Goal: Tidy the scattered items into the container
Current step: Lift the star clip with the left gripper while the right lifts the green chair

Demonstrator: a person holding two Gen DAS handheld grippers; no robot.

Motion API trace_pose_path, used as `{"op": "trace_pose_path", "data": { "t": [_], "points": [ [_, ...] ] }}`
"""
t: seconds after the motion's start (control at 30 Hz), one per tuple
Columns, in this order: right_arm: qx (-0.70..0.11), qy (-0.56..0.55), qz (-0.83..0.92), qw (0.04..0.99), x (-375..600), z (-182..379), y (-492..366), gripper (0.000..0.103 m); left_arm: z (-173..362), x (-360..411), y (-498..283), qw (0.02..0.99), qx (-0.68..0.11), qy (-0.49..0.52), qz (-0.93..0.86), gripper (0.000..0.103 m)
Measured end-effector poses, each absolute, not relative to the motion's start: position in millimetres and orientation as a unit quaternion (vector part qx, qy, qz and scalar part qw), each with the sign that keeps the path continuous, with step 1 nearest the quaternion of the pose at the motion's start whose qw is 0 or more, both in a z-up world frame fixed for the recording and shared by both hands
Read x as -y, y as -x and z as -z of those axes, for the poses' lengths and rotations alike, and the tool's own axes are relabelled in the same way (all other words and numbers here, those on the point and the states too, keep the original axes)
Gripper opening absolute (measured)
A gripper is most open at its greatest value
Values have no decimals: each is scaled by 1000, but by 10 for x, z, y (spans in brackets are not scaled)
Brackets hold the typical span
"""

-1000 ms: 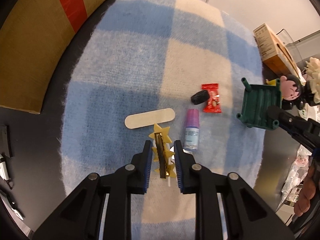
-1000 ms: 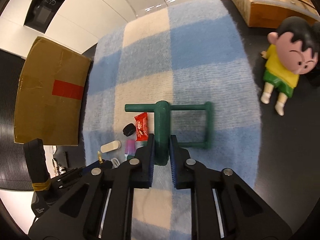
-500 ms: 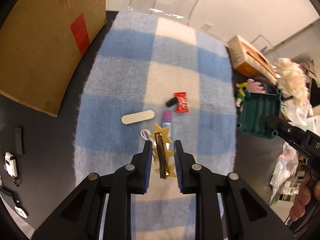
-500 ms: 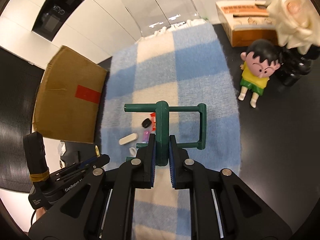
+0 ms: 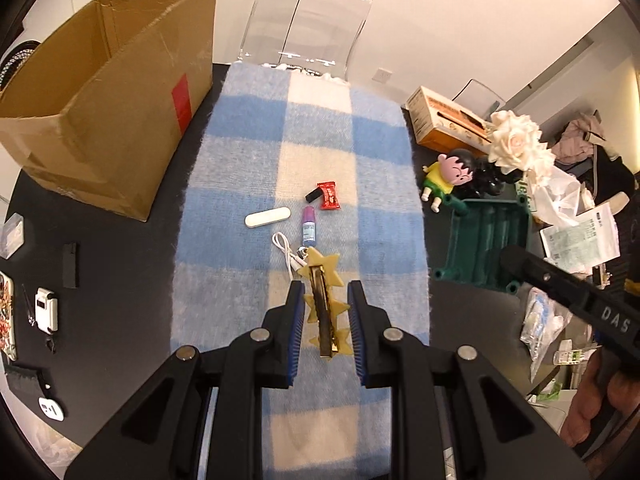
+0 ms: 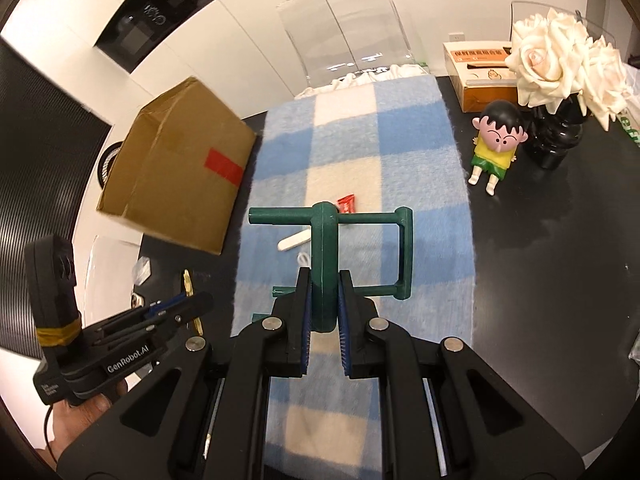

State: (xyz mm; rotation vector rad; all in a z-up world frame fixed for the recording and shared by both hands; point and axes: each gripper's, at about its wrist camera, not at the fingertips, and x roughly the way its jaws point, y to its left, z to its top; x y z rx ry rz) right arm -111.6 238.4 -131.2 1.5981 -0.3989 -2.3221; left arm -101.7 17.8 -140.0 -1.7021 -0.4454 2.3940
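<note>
Left wrist view: your left gripper [image 5: 324, 312] pinched star hair clip [image 5: 325, 303] at frame centre; right gripper [image 6: 323, 300] clamped green basket [image 6: 326, 256] wall, mid-frame. Clip needed dropping squarely inside basket.

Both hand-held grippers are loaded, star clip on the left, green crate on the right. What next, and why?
Probably bring the left hand-held gripper over the green crate and release the star hair clip into it: the clip is already clamped, the right hand-held gripper holds the crate by its rim.
</note>
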Motion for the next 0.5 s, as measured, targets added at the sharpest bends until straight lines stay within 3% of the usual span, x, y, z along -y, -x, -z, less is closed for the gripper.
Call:
{"op": "trace_pose_path", "data": {
  "t": [0.5],
  "points": [
    [100, -534, 817, 194, -1772, 896, 919, 12, 1052, 156, 826, 72, 180, 532, -824, 21]
  ]
}}
